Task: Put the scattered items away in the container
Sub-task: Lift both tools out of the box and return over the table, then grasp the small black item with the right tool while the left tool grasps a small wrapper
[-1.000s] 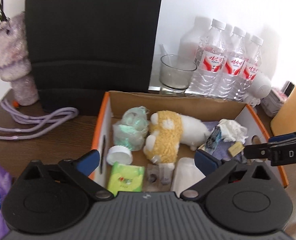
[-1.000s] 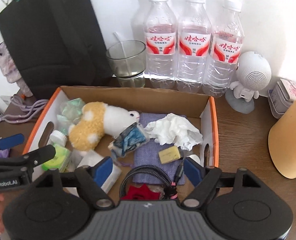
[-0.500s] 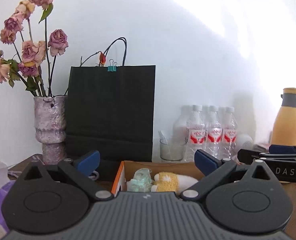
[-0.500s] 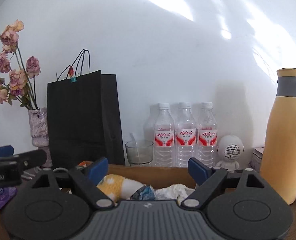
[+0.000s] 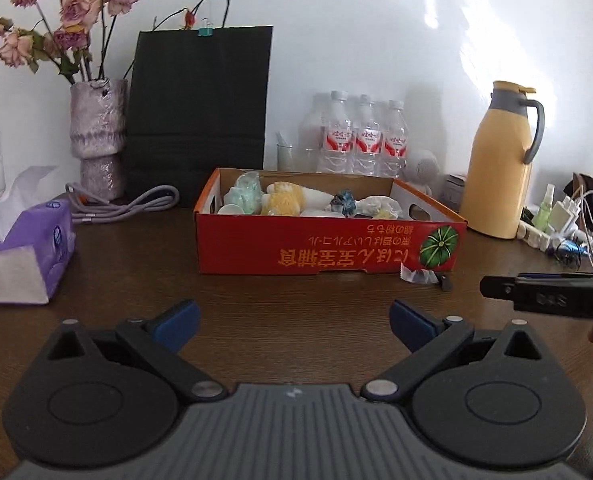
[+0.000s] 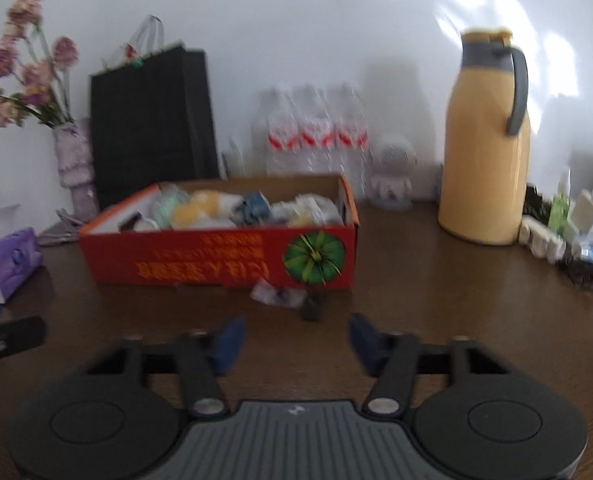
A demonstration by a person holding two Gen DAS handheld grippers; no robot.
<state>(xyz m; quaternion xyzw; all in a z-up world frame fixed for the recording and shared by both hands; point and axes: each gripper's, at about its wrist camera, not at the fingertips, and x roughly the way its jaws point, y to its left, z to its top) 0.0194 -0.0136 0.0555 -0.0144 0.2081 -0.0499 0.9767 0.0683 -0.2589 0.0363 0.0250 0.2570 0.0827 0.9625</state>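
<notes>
Both grippers pulled back from the box, jaws apart, nothing held

Left of the left gripper [image 5: 292, 314]: purple tissue pack [image 5: 24, 248] on the brown table [image 5: 296, 300]. Ahead of it, well apart: red cardboard box [image 5: 328, 246], half a second ago seen close and from behind its rim, now showing its whole printed front; yellow-white plush toy [image 5: 284, 200] and crumpled tissue [image 5: 378, 204] lie inside. Ahead of the right gripper [image 6: 296, 340], just beside the box's front right corner: small clear wrapper [image 6: 270, 292] and dark object [image 6: 312, 308], still outside. Right of it: yellow thermos [image 6: 486, 140]. Right view blurred
</notes>
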